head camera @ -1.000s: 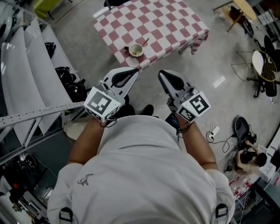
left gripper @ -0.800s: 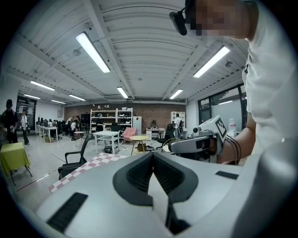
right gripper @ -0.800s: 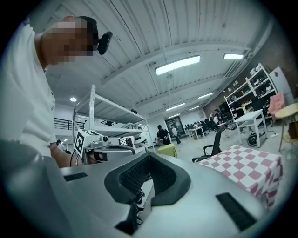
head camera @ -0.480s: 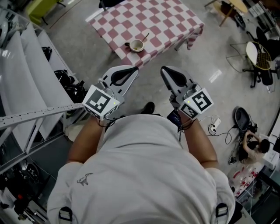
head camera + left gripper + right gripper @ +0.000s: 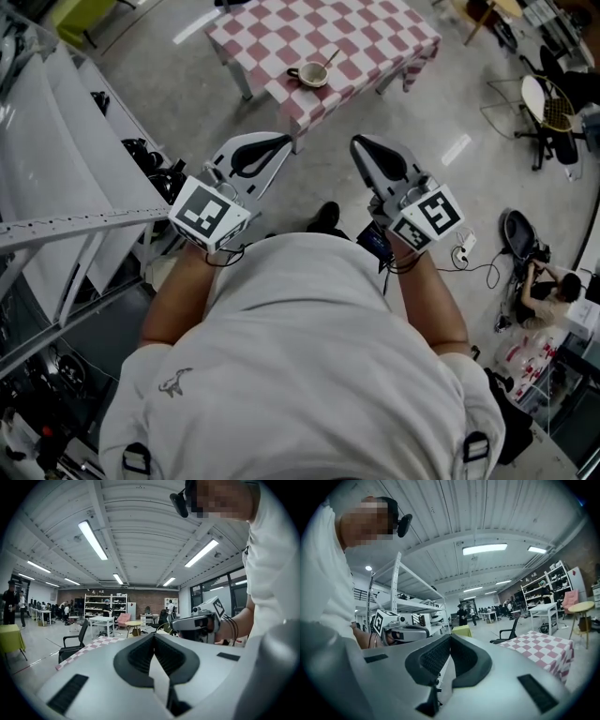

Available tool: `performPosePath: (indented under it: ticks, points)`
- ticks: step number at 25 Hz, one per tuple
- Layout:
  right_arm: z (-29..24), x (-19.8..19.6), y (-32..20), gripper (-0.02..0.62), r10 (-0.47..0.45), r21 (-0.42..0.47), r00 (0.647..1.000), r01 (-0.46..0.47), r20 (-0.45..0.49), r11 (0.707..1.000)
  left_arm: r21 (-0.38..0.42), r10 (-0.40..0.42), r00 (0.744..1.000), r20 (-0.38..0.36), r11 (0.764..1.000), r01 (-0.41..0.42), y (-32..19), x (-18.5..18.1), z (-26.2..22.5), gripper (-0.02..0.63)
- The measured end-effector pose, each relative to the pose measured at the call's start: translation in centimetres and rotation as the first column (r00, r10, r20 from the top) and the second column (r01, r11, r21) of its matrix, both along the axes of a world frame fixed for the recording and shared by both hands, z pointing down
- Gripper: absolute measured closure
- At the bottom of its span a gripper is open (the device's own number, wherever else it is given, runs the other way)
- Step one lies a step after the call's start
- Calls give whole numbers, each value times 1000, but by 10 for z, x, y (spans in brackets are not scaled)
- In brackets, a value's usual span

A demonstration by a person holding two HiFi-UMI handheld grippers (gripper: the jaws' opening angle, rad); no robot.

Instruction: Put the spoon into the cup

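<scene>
Fingers of your left gripper clenched empty, right gripper likewise, both well short of the checkered surface, spoon against cup.

Light grey short-sleeved T-shirt, small dark animal print on its left side, black strap buckles at both shoulders, black shoe. Left tool and right tool have white moulded shells with black ribbed pads. Each carries a white cube with black square markers, and thin black cables loop at the right wrist.
</scene>
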State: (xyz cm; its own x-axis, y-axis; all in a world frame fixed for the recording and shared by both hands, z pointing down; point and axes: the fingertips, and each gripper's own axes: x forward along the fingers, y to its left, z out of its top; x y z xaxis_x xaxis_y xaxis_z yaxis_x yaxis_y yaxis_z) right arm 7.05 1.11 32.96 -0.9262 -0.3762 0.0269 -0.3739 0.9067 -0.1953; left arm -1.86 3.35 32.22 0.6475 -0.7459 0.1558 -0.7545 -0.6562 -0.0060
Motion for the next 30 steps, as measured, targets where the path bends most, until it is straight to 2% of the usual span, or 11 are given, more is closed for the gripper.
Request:
performPosePath:
  ticks: [8, 14, 19, 30]
  points:
    - [-2, -32, 77, 563, 54, 0, 999, -54, -3, 999, -1, 36, 999, -17, 999, -36, 73, -35, -1, 592]
    - [4, -45, 120, 563, 71, -15, 997, -71, -15, 997, 6, 61, 998, -24, 998, -61, 108, -48, 0, 592]
    - [-2, -45, 143, 563, 67, -12, 997, -68, -34, 998, -19, 36, 997, -63, 999, -37, 126, -55, -3, 592]
    - [0, -37, 169, 563, 80, -38, 996, -81, -26, 996, -26, 16, 997, -76, 1000, -18, 148, -54, -1, 592]
